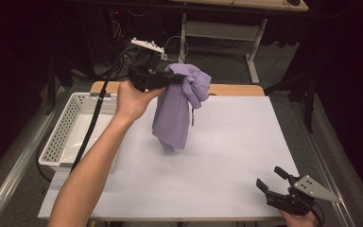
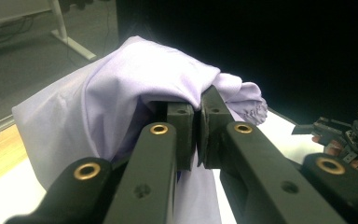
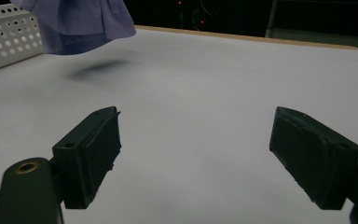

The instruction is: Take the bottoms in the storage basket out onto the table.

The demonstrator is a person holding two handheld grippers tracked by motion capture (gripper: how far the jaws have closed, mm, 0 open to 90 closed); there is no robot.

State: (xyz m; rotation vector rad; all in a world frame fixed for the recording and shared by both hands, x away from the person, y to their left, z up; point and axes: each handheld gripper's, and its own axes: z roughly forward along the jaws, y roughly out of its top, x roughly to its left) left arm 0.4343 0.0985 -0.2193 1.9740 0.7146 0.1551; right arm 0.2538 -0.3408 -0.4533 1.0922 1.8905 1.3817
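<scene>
High view first: my left tool [image 1: 174,79] is clenched on a bunched fold of the purple cloth [image 1: 175,113], holding it up so the rest hangs straight down below the jaws. Its long axis runs vertical, and the bottom tip looks just clear of the white tabletop [image 1: 236,142]; the right gripper view shows a shadow under the hem, apart from it. In the left gripper view the two pads are pressed together with the cloth [image 2: 135,93] draped over and around them.

My right tool [image 1: 276,182] rests low near my edge of the tabletop, jaws spread wide and empty. The cloth hangs well ahead of it and off toward the left. The white basket [image 1: 71,123] sits below and beside my left tool, so I judge my left hand is the nearer one for dropping the cloth in.
</scene>
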